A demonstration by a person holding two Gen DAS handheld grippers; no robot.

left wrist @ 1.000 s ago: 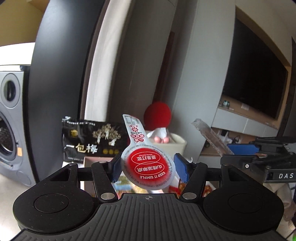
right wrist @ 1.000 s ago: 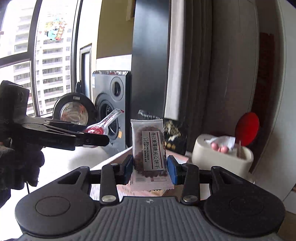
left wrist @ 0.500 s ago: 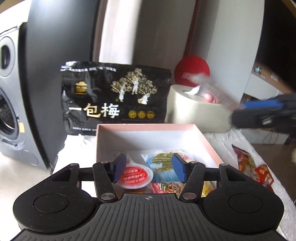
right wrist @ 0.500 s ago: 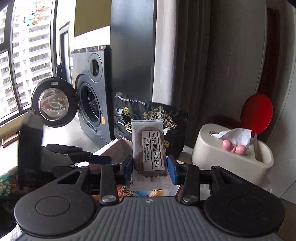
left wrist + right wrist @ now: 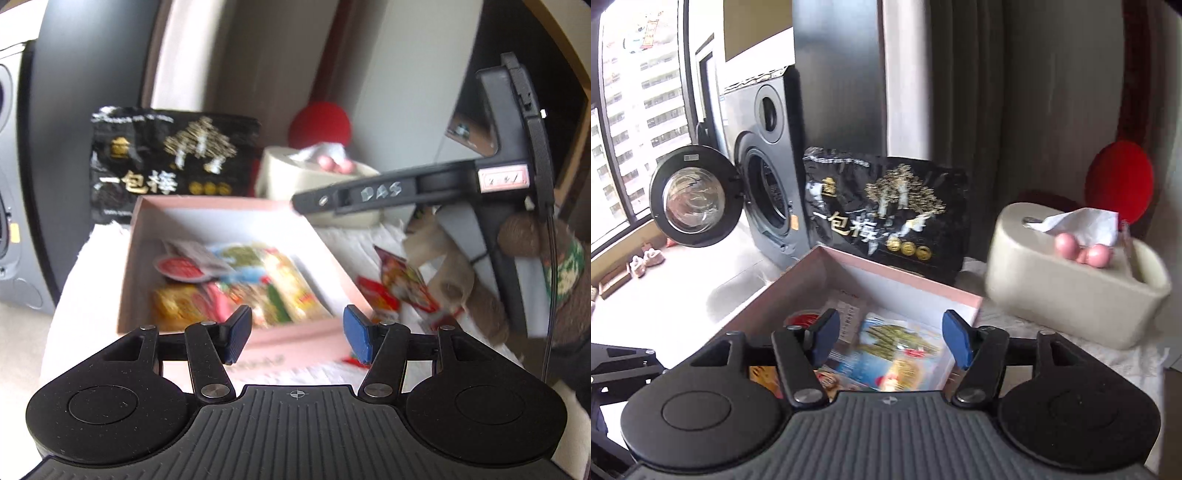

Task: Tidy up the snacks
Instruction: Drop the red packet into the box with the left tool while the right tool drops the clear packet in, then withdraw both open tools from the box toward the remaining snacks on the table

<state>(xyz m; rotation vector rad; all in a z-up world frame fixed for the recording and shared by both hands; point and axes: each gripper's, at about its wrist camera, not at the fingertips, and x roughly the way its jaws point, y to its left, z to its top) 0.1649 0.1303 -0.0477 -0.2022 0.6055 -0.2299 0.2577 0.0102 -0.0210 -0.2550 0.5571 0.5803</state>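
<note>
Snack packets [image 5: 255, 284] in pink box [image 5: 221, 206] blurred

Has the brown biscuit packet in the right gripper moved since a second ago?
Yes. It has left the opening right gripper and dropped into the pink box, beside the red-lidded cup.

Pink box [image 5: 236, 206]: an open, shallow cardboard box with white inner walls, sat flat on a white cloth and held a loose pile of snacks
Snack packets in box [image 5: 266, 284]: several bright packets in yellow, green, red and blue, lay flat and overlapped; blurred, print unreadable
Red-lidded cup [image 5: 181, 266]: a small round cup with a red and white peel lid, lay in the box's left part
Black bag [image 5: 170, 166]: a large black pouch with gold tree art and white characters, stood upright just behind the box
Loose packets [image 5: 399, 284]: red wrappers lay on the cloth right of the box
</note>
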